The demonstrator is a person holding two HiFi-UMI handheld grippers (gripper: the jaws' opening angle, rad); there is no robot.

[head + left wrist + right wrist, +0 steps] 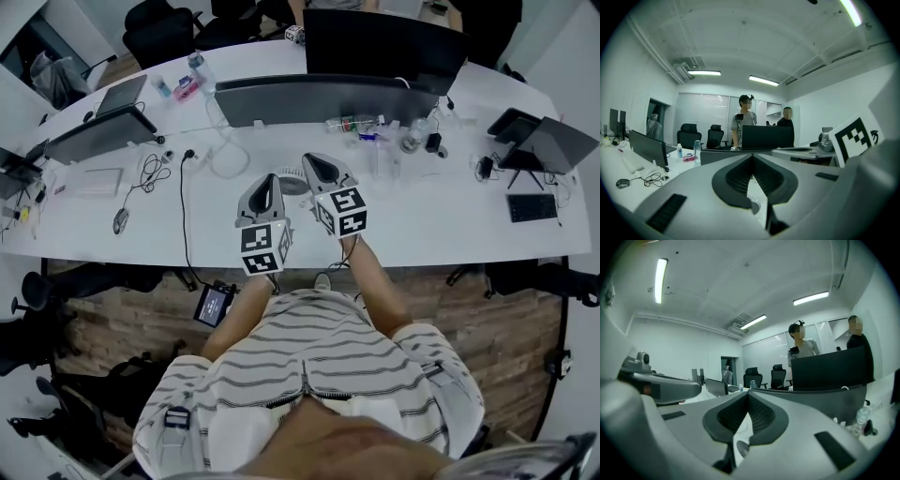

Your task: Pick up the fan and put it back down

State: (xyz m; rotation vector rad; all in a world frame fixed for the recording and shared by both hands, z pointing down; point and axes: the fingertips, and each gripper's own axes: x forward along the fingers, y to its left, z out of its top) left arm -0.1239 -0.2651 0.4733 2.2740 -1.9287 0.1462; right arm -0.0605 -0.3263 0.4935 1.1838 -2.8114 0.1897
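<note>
Left gripper [266, 180]: jaws pressed together on nothing, held level over the desk [422, 225] edge.
Fan [293, 181]: stood on the desk between both grippers, free of any grip.
Right gripper [319, 165]: jaws likewise closed, empty. Probably parked clear so the fan stayed undisturbed.

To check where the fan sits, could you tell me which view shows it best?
The head view: the fan sits on the desk between the left gripper and right gripper, partly covered. Each gripper view shows only a sliver of its grille.
</note>
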